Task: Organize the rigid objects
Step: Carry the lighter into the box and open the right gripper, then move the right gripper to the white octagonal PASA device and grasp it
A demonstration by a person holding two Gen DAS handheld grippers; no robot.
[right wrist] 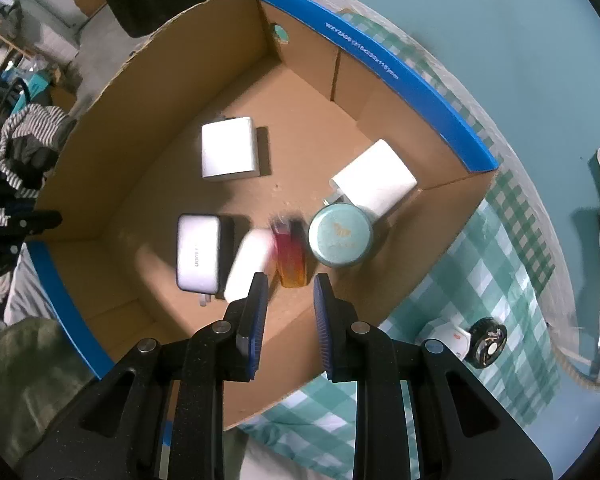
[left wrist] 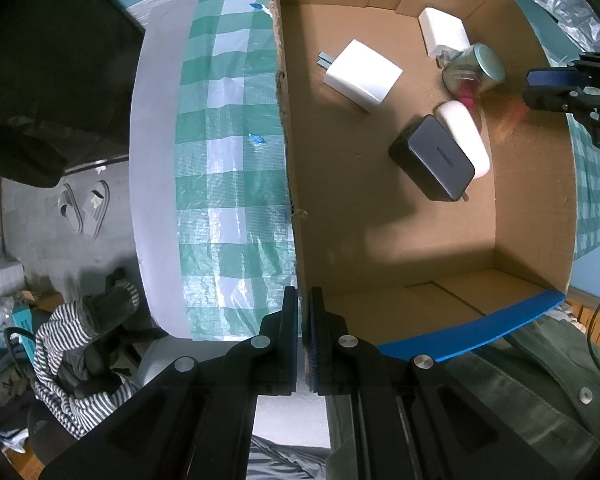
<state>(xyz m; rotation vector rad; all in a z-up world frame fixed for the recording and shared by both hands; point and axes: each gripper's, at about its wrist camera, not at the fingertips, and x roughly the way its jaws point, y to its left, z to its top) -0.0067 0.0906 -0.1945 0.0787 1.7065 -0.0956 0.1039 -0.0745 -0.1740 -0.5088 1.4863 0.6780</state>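
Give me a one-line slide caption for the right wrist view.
Open right gripper hovers over a cardboard box holding chargers, a teal-lidded jar and a blurred red-orange item.

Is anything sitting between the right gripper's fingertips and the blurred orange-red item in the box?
Nothing visible does. The right gripper is open above the cardboard box, and the orange-red item lies just past its fingertips with open air between. The teal-lidded jar and white oval case flank it on either side.
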